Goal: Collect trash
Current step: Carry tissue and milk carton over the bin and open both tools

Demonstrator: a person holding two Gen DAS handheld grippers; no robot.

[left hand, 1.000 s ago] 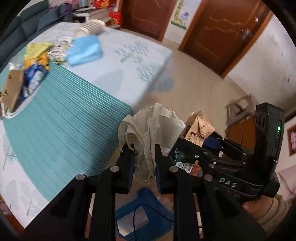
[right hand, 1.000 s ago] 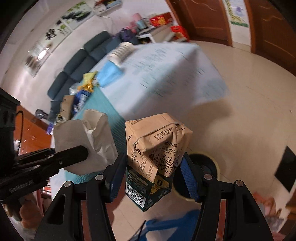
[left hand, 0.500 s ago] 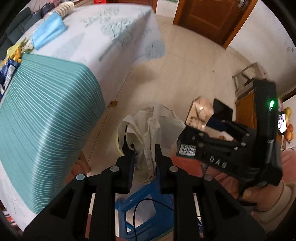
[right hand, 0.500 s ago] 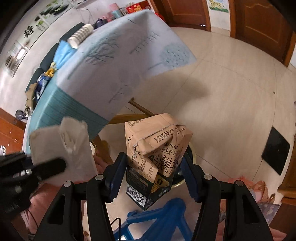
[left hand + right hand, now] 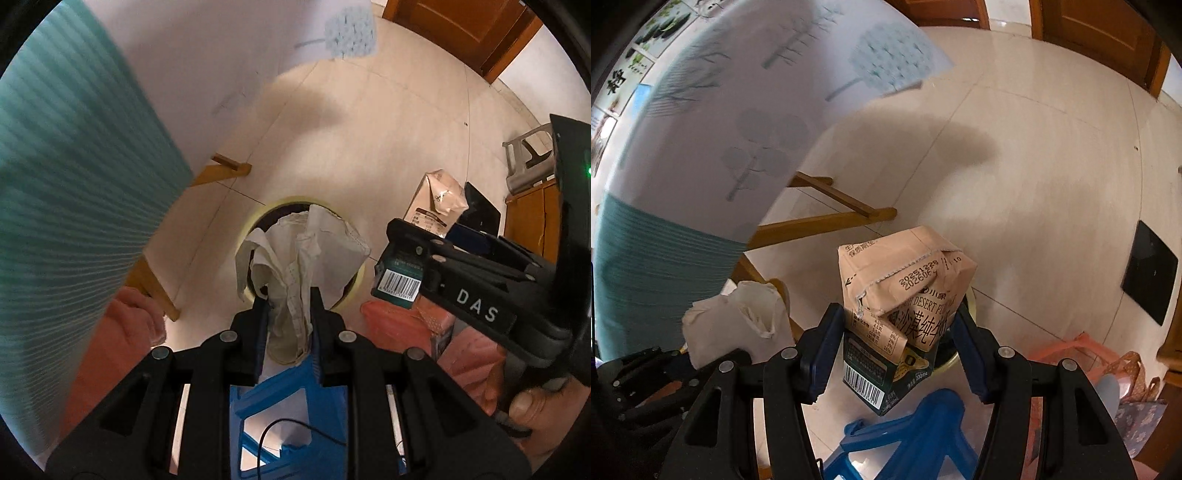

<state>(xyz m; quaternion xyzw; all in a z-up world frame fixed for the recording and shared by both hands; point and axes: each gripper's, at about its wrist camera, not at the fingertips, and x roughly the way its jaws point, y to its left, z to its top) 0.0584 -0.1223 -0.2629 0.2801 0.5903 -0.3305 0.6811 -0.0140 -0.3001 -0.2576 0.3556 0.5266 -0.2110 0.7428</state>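
We pinch crumpled paper in our left gripper, nearly closed; the bin lies beyond its jaws. Our right gripper, half-open, clamps a milk carton.

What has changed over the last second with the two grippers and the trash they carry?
Both grippers have dropped from tabletop level to beside the table's edge, over the bin on the floor. Nothing was let go: the left gripper still pinches the crumpled paper, and the right gripper still clamps the carton.
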